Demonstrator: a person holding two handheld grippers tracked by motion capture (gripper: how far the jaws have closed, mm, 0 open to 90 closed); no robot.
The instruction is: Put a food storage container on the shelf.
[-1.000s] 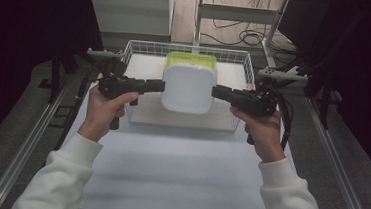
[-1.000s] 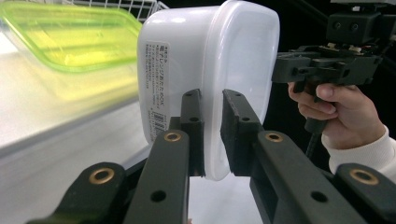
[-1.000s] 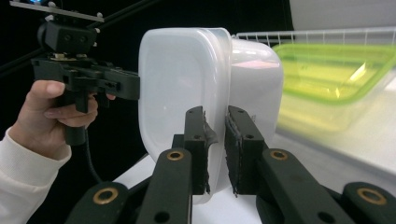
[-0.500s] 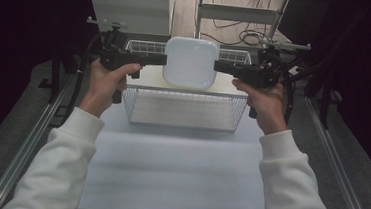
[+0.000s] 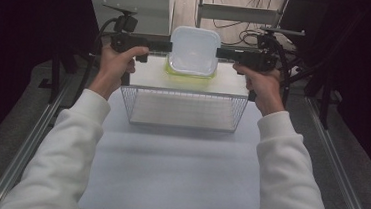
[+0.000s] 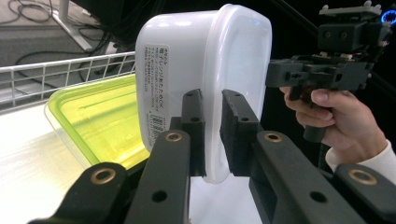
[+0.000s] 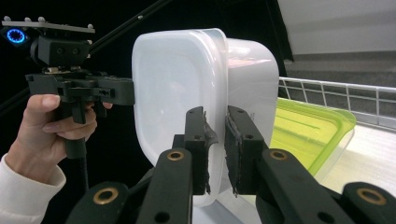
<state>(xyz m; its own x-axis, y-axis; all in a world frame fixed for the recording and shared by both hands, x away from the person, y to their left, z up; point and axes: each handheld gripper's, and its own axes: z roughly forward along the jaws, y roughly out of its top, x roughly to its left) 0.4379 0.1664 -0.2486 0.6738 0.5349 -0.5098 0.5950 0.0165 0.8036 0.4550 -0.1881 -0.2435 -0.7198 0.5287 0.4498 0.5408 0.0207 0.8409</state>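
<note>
The white container (image 5: 194,51) is held in the air above the table's far edge, its rim pinched by the left gripper (image 5: 169,47) and right gripper (image 5: 219,52). A printed label (image 6: 155,88) is seen in the left gripper view. A green-lidded container (image 5: 175,70) lies beneath, beyond the wire basket (image 5: 183,109).

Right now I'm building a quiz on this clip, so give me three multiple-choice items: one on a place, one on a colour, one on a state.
1. Where is the white container?
A. inside the wire basket
B. in the air between the two grippers
C. on the floor

2. What colour is the lid of the container lying under it?
A. yellow-green
B. red
C. black

3. How is the left gripper?
A. open, apart from the container
B. shut on the white container's rim
C. shut on the basket wire

Answers: 1 B, the left gripper and the right gripper each clamp one edge; 2 A, it shows bright green; 3 B, its fingers pinch the rim.
</note>
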